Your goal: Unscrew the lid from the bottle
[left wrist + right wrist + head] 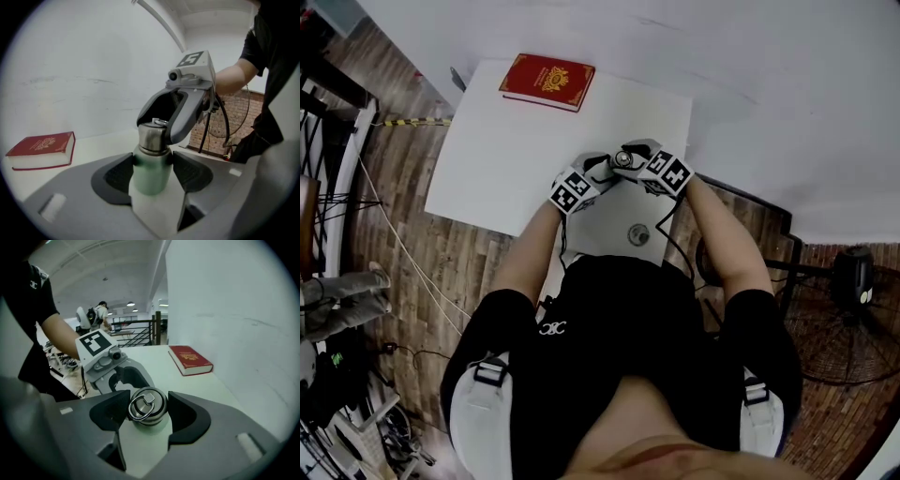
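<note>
A green bottle [150,173] with a steel neck and a steel lid [147,406] stands upright on the white table [516,159]. My left gripper [152,174] is shut on the green body, one pad pressing on each side. From above, my right gripper [149,411] reaches over the bottle, its pads flanking the ring-topped lid very closely without clearly pressing on it. In the head view both grippers meet at the bottle [623,161] near the table's front right part, the left gripper [581,187] beside the right gripper [654,171].
A red book [547,82] lies at the table's far edge, against the white wall. A small round object [638,234] sits on the table close to the person's body. A fan [853,281] stands on the wooden floor to the right.
</note>
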### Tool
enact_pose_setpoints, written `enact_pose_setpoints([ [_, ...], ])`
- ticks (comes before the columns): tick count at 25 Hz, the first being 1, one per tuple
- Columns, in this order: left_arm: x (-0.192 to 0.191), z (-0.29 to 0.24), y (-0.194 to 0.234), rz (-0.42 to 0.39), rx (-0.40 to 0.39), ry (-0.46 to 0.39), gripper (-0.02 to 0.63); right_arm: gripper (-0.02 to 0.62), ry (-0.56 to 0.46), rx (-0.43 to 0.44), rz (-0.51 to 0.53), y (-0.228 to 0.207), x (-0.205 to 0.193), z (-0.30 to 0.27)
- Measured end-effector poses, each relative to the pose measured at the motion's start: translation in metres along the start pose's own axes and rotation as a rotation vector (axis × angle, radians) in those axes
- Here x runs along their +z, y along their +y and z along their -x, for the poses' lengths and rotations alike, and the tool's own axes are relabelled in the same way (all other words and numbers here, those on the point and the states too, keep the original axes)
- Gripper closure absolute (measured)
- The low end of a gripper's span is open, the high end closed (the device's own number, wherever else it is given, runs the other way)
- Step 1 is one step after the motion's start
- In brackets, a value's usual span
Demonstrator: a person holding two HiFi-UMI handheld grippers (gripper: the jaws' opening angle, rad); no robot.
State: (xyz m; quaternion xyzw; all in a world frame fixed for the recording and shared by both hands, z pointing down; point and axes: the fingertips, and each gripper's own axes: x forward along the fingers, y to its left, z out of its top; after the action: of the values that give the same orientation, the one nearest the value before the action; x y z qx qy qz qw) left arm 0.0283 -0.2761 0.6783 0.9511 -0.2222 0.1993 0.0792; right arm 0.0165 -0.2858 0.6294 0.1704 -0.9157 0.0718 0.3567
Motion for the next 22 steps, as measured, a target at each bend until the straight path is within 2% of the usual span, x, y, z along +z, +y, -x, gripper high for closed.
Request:
enact_pose_setpoints([
  [4,0.000,0.000,0.002,0.004,0.008,0.008,0.290,0.341,0.171,0.137,0.228,0.006,-0.005,-0.003],
  [8,0.001,-0.002,-0.001,0.007,0.018,0.037,0.290,0.345,0.311,0.196,0.422,0.008,-0.020,-0.004],
  [11,0.001,-0.002,0.000,0.009,0.029,0.040,0.290,0.347,0.375,0.195,0.533,0.008,-0.025,-0.005],
  [17,0.001,-0.001,0.000,0.006,0.035,0.047,0.290,0.350,0.458,0.135,0.747,0.005,-0.030,-0.005],
  [19,0.000,-0.001,0.000,0.009,0.035,0.050,0.290,0.348,0.467,0.116,0.717,0.004,-0.032,-0.007],
  [22,0.001,-0.002,-0.001,0.009,0.031,0.053,0.290,0.345,0.416,0.112,0.489,0.003,-0.030,0.000],
])
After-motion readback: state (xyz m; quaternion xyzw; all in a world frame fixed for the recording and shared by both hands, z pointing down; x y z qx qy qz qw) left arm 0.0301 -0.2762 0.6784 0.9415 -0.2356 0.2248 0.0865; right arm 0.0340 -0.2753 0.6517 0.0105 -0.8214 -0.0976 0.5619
